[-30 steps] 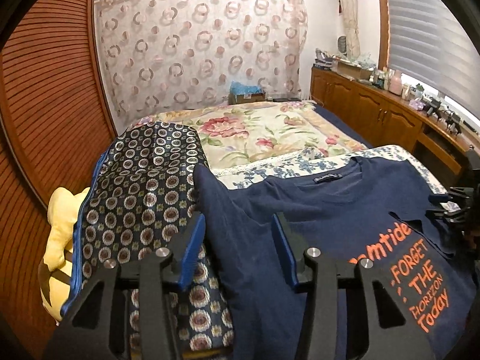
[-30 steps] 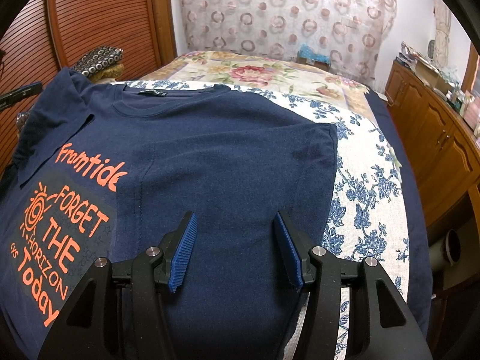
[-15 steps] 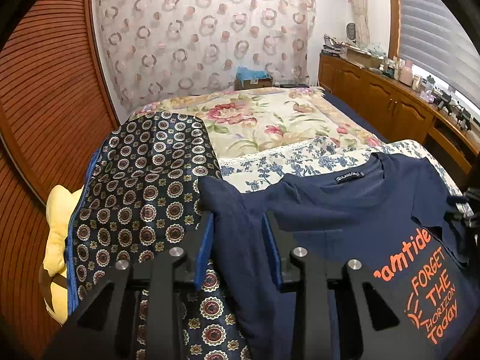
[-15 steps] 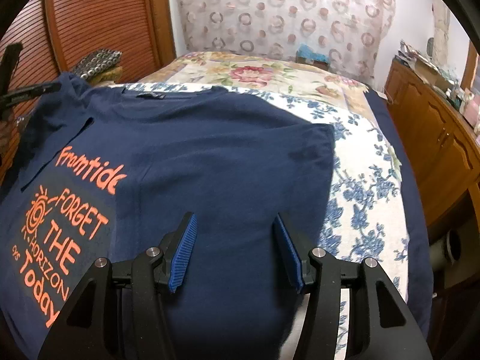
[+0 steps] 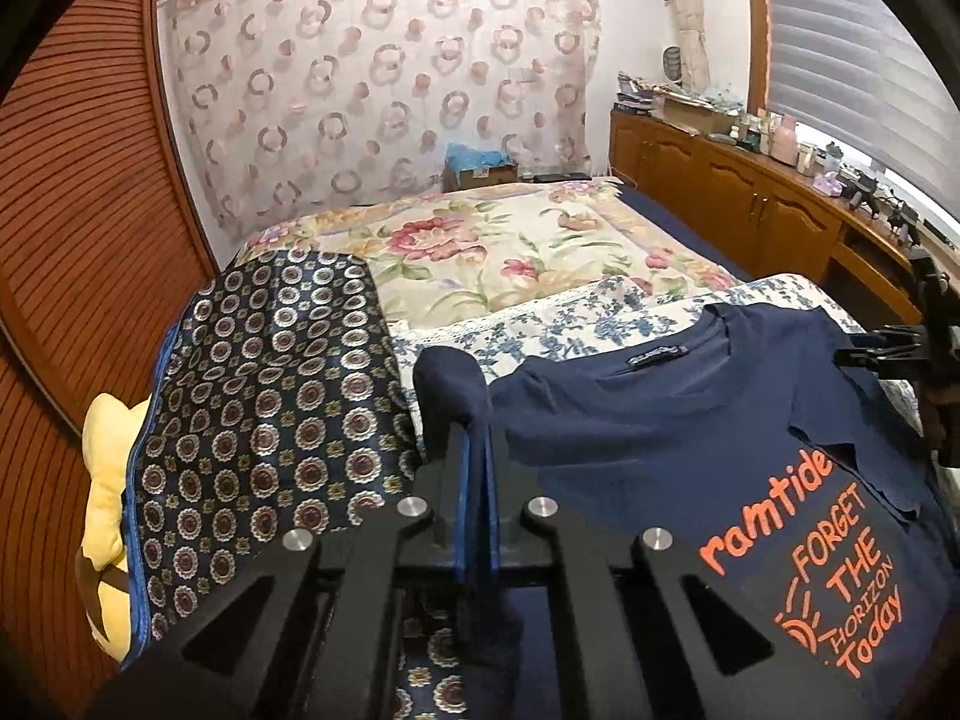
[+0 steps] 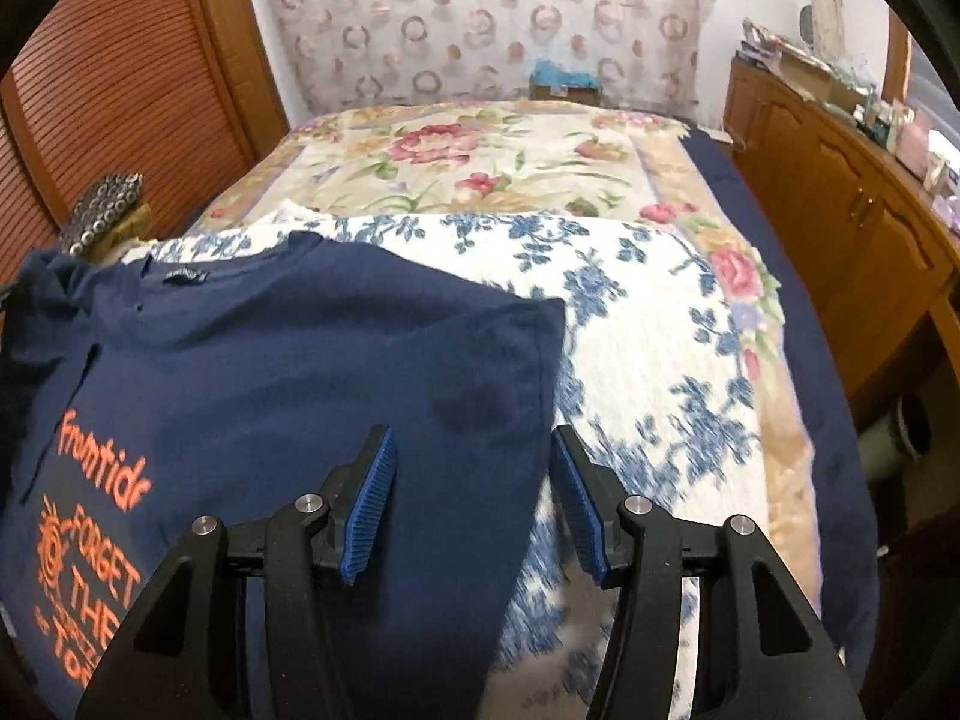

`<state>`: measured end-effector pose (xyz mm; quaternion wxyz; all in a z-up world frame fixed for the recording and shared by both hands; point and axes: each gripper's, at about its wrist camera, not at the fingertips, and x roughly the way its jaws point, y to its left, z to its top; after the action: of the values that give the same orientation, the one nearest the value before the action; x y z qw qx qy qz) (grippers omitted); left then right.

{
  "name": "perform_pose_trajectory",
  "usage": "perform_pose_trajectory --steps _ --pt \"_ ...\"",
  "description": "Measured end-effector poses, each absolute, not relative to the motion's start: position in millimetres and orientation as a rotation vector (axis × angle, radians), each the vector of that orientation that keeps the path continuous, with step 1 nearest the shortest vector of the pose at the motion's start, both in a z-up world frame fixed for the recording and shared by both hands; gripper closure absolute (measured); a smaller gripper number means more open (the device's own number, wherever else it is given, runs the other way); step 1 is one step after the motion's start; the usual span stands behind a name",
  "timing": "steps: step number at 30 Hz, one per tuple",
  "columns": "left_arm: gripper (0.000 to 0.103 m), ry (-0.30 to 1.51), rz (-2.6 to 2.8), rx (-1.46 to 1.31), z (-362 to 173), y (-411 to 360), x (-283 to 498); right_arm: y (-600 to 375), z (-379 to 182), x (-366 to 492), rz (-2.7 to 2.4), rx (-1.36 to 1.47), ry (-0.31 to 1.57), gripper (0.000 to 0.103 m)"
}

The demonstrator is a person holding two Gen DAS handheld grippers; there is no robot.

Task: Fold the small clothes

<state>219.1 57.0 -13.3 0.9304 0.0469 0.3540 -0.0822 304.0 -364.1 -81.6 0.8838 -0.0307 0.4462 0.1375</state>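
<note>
One claw (image 5: pixel 474 474) pinches the navy T-shirt (image 5: pixel 690 420).

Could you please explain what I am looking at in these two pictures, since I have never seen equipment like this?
There is no robot here. A person holds a two-finger tool in each hand, and each tool carries a wide-angle camera looking forward along its fingers. That is why black arms with blue pads fill the bottom of both pictures.

One picture comes from the left gripper, the other from the right gripper.

On the bed lies a navy T-shirt with orange lettering, spread over a blue-flowered cover. Beside it sits a dark patterned cushion, with something yellow past it.

The left gripper is shut on a fold of the shirt's edge. The right gripper is open and holds nothing, above the shirt's other edge.
</note>
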Motion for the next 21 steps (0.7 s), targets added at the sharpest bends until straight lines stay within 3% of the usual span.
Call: perform_pose_trajectory --steps 3,4,5,7,21 --pt "0.102 0.721 -0.181 0.094 -11.7 54.1 216.1 -354.2 -83.4 311.2 0.269 -0.119 0.924 0.054" --pt "0.102 0.720 -0.185 0.094 -11.1 53.4 215.2 -352.0 -83.1 312.1 0.271 -0.131 0.919 0.062" --pt "0.102 0.716 -0.188 0.095 -9.9 51.9 212.3 -349.7 -82.8 313.5 0.288 -0.134 0.919 0.081" --pt "0.102 0.694 -0.203 0.092 -5.2 50.2 201.1 -346.3 -81.0 310.0 0.313 -0.134 0.923 0.098" --pt "0.103 0.509 -0.297 -0.033 23.5 64.6 61.6 -340.5 7.1 162.6 0.542 -0.104 0.604 0.100"
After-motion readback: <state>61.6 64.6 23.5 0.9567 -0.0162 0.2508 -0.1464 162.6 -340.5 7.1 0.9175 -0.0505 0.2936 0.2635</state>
